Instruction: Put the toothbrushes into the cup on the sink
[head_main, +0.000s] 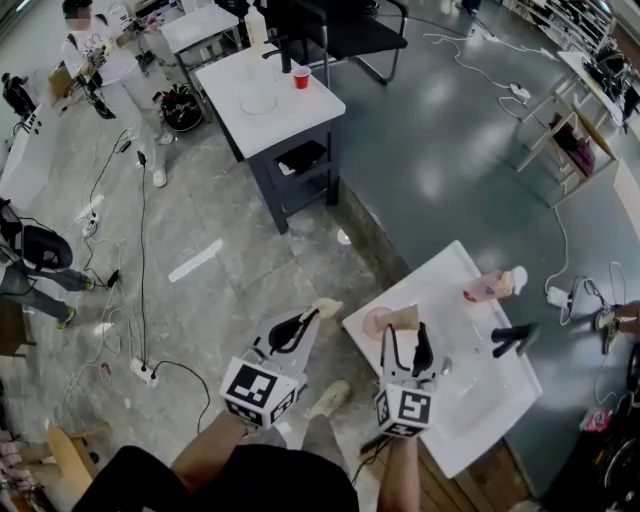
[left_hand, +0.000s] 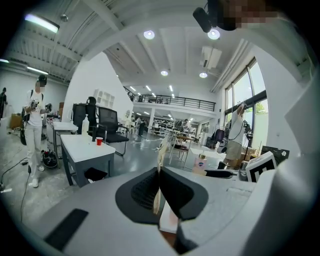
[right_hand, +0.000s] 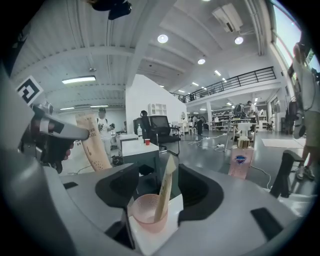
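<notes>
**Toothbrush (right_hand: 164, 185) standing in the cup (right_hand: 145, 213); second toothbrush (left_hand: 159, 170) gripped at the left**

The toothbrush, wrapped in beige paper, is seen leaning inside the translucent pink cup. The cup stands on the white sink counter (head_main: 440, 285), near its left edge in the head view. The right gripper (head_main: 405, 340) is held just behind and above the cup with its jaws wide apart. The upper end of the wrapper rises between them and is touched by neither pad. The left gripper (head_main: 303, 322) is held beside the right one, off the counter's edge and over the floor (head_main: 230, 270). Its jaws are closed on the second toothbrush, which is wrapped likewise, and the end of that one sticks out past the jaw tips. Farther along the counter a pink soap bottle (head_main: 490, 287) with a white pump and a black faucet (head_main: 512, 338) are seen, both well apart from the cup.
</notes>
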